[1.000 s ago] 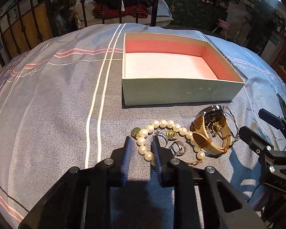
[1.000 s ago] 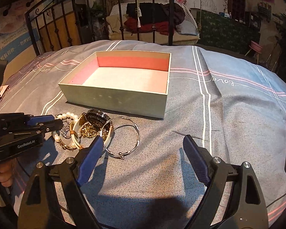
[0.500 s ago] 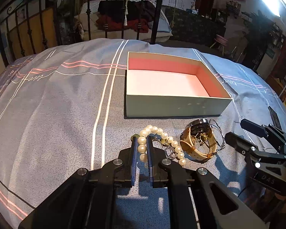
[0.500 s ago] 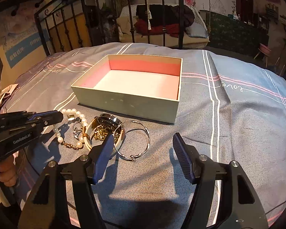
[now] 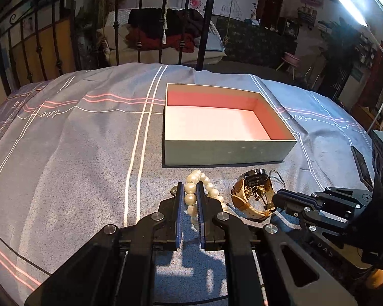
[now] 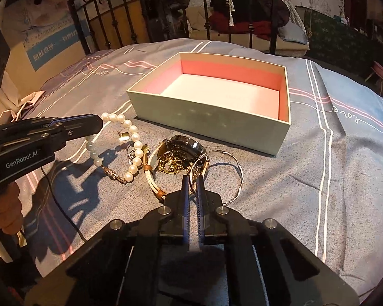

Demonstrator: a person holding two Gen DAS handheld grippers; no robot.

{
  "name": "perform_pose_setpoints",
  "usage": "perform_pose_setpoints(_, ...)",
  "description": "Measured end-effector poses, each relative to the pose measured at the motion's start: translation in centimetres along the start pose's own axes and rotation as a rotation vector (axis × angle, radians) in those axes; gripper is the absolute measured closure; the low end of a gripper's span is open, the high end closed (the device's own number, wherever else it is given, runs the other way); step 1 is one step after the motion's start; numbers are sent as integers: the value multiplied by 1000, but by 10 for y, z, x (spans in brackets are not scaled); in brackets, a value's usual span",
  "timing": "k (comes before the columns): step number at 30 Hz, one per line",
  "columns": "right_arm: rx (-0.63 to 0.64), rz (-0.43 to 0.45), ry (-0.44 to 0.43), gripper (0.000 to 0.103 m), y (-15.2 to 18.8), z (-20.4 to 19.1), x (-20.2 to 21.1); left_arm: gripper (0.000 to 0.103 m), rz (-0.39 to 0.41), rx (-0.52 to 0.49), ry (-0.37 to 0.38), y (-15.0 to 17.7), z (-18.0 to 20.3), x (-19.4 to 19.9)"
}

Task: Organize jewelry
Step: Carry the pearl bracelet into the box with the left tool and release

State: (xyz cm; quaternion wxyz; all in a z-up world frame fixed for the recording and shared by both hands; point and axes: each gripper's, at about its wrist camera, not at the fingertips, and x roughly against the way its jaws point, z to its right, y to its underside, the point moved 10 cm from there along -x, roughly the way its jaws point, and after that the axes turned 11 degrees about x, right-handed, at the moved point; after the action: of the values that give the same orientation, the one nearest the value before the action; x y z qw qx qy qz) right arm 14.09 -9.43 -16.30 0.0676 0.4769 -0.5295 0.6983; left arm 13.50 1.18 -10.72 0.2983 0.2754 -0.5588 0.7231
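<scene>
My left tool [image 5: 190, 191] grips the pearl bracelet [image 5: 190, 199] on the bed [image 5: 76, 153]; my right tool [image 6: 192, 182] pinches the silver bangle [image 6: 232, 163] near the open box [image 6: 206, 119].

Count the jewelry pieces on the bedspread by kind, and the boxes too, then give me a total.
White pearl bracelet: 1
Gold watch with tan leather strap: 1
Thin silver wire bangle: 1
Small silver rings: cannot count, tangled among the pearls
Open pale green box with pink lining: 1
Total: 4 clear items, plus the small rings
</scene>
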Motion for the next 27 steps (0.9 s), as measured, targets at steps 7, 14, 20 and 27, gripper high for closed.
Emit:
perform_pose_setpoints(7, -23, 45, -7, 99, -2, -1, 15, 94, 20, -17, 20, -4, 7, 9)
perform_pose_setpoints(14, -46, 107, -20, 99, -13, 1, 31, 94, 47, -39, 40, -15, 16, 20)
perform_pose_setpoints(20, -45, 127, -21, 99, -18, 3, 38, 94, 56, -41, 54, -24, 21, 22)
perform_pose_setpoints(27, -53, 155, -23, 99, -29, 10, 47, 94, 72, -66, 72, -36, 33, 27)
